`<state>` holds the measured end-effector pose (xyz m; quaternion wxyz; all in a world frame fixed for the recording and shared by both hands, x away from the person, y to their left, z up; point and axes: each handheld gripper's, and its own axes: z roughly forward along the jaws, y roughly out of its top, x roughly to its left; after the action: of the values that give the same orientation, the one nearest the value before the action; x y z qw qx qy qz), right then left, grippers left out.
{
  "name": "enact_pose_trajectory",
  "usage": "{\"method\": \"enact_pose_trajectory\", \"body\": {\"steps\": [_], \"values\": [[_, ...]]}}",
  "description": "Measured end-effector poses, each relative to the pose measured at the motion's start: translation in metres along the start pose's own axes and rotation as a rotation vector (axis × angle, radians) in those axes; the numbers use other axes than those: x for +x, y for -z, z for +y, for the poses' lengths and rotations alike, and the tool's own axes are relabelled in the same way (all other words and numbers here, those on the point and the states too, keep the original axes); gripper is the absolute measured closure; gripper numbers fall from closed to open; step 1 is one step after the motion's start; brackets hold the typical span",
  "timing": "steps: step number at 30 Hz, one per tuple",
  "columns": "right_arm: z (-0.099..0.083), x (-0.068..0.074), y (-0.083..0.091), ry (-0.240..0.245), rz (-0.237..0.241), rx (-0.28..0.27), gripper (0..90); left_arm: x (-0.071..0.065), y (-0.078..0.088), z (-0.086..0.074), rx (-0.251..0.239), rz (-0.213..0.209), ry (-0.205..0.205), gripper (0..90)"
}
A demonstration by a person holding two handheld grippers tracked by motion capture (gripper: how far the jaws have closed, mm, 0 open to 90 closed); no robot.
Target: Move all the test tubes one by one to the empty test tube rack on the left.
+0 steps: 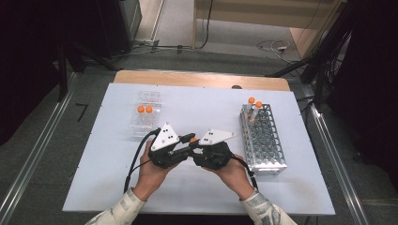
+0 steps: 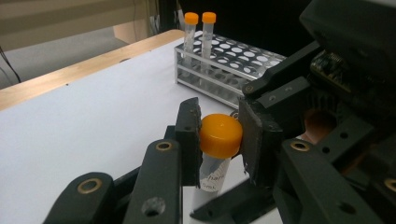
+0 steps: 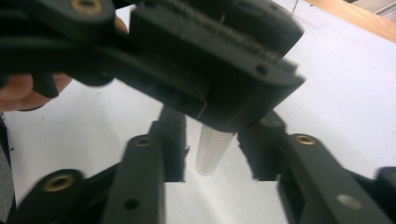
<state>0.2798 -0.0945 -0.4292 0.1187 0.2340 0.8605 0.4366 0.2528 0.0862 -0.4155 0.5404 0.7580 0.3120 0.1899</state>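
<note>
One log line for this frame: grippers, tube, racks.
left gripper: shut on orange cap | right gripper: open around tube | metal rack: two capped tubes

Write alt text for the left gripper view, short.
The left tool is shut on the orange cap of a clear labelled tube above a white table. The right tool's black body crowds the right side, and behind stands a metal rack holding two orange-capped tubes.
</note>
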Motion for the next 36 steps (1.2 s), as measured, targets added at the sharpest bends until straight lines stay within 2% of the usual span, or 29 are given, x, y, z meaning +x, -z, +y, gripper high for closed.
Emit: {"method": "enact_pose_trajectory", "body": {"steps": [5, 14, 23, 28, 31, 36], "values": [[0.000, -0.002, -0.002, -0.021, -0.004, 0.014, 40.3, 0.002, 0.002, 0.000, -0.006, 0.003, 0.005, 70.3], [-0.002, -0.010, 0.004, -0.054, -0.023, 0.020, 30.4, 0.010, 0.011, 0.005, -0.023, 0.020, 0.021, 70.2], [-0.003, -0.017, 0.014, -0.081, -0.042, 0.010, 27.7, 0.023, 0.024, 0.008, -0.050, 0.053, 0.042, 70.2], [-0.003, -0.019, 0.019, -0.081, -0.049, 0.003, 27.7, 0.033, 0.036, 0.011, -0.078, 0.087, 0.059, 70.2], [-0.004, -0.021, 0.022, -0.088, -0.052, -0.003, 27.8, 0.041, 0.043, 0.013, -0.095, 0.116, 0.066, 70.2], [-0.004, -0.022, 0.024, -0.087, -0.054, -0.008, 27.8, 0.058, 0.054, 0.015, -0.112, 0.187, 0.077, 70.2]]}}
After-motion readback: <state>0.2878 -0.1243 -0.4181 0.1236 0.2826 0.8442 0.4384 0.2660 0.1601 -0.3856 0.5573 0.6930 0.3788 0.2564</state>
